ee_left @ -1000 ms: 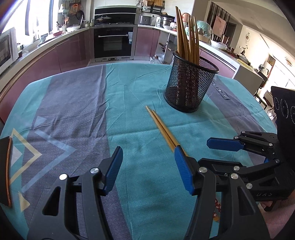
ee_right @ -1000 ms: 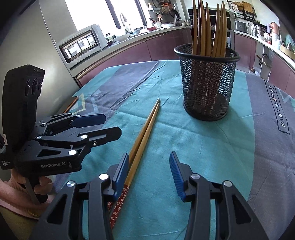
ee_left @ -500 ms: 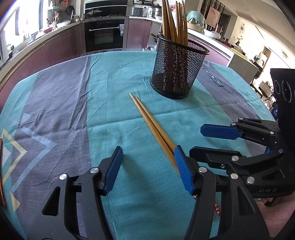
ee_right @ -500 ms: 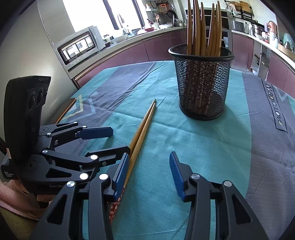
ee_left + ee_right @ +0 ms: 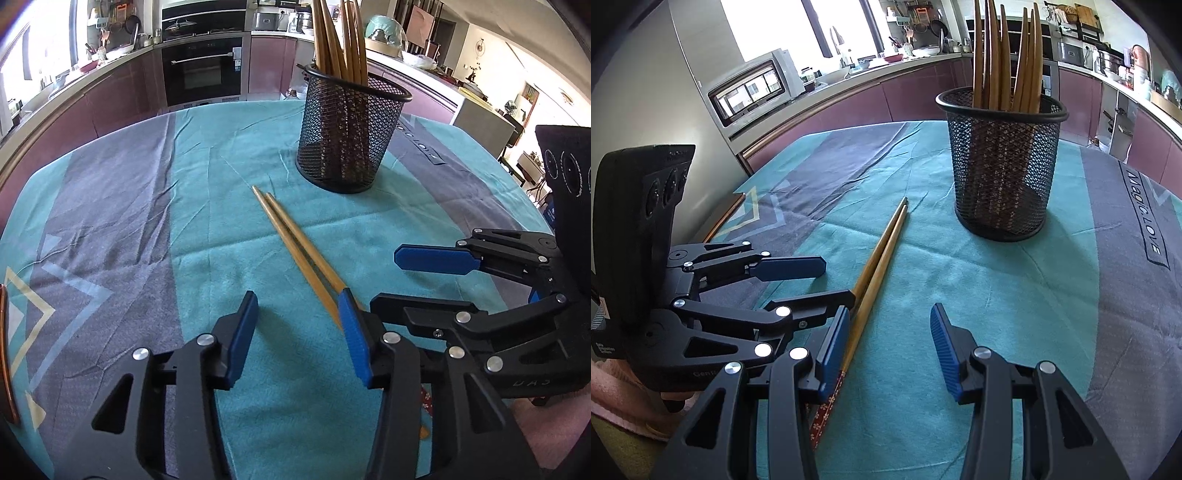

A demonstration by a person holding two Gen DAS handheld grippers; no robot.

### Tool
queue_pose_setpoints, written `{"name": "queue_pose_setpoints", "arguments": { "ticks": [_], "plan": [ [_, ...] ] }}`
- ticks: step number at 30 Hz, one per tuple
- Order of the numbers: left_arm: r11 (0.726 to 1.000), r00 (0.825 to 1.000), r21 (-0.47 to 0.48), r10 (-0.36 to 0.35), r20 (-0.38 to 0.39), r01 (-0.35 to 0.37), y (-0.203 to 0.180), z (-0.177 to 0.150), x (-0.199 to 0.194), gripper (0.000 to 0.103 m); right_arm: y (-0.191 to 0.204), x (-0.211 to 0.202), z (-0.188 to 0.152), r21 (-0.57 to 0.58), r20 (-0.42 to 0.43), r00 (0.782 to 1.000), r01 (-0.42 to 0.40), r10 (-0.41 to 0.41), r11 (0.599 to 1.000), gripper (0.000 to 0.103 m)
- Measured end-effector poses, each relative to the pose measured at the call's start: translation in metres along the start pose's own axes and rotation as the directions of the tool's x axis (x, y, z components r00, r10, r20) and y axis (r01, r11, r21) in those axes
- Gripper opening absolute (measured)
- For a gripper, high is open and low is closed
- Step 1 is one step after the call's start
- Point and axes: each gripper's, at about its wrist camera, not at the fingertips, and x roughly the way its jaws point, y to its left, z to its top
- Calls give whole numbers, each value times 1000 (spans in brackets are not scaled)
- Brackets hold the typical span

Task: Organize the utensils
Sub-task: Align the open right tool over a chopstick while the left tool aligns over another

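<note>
A pair of wooden chopsticks lies side by side on the teal tablecloth, tips toward a black mesh cup that holds several upright chopsticks. In the right wrist view the pair and the cup show too. My left gripper is open and empty, its right finger beside the chopsticks' near ends. My right gripper is open and empty, its left finger over the chopsticks' patterned red ends. Each gripper shows in the other's view, the right one and the left one.
The tablecloth has grey and teal bands with a printed label on the right. Kitchen counters, an oven and a microwave stand beyond the table. The table edge shows at the left.
Both grippers have moved forward toward the cup and chopsticks, and closer to each other. Both jaws stay open and the chopsticks have not moved.
</note>
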Motion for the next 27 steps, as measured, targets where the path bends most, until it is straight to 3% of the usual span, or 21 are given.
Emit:
{"name": "queue_pose_setpoints", "arguments": {
  "ticks": [5,15,21,27],
  "plan": [
    [1000,1000,-19,12,-7,-12,9,-2,-3,36,5,4,2,-18,-14,1000,6,-7,1000,41],
    [999,1000,-48,-6,3,7,18,-3,-7,37,14,14,2,-68,-42,998,50,-53,996,33],
    [998,1000,-52,-20,14,21,19,-1,-11,37,5,12,2,-40,-52,997,60,-62,997,14],
    [997,998,-53,-59,7,59,15,3,-9,35,-4,7,1,-14,-58,996,63,-64,998,14]
  ]
}}
